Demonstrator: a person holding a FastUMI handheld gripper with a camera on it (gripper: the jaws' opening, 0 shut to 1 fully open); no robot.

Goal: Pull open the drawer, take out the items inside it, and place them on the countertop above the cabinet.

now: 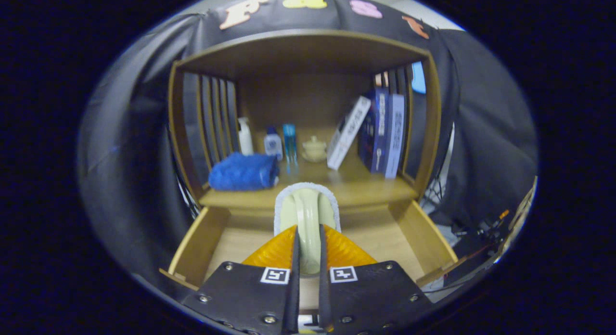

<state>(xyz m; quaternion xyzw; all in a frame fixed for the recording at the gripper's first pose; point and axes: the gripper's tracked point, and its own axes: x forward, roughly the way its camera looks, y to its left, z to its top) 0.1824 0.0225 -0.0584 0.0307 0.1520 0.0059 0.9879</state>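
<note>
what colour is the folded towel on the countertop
Blue, clearest in the gripper view: the towel lies beyond the gripper, which is shut on a pale green brush.

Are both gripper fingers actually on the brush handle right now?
Touching. In the gripper view both fingers press the pale green brush handle from either side, no gap, above the open drawer.

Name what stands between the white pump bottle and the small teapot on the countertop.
In the gripper view, between the pump bottle and teapot stand a small white bottle and a blue bottle.

Blue towel, bottles – books w/ teapot.
</note>
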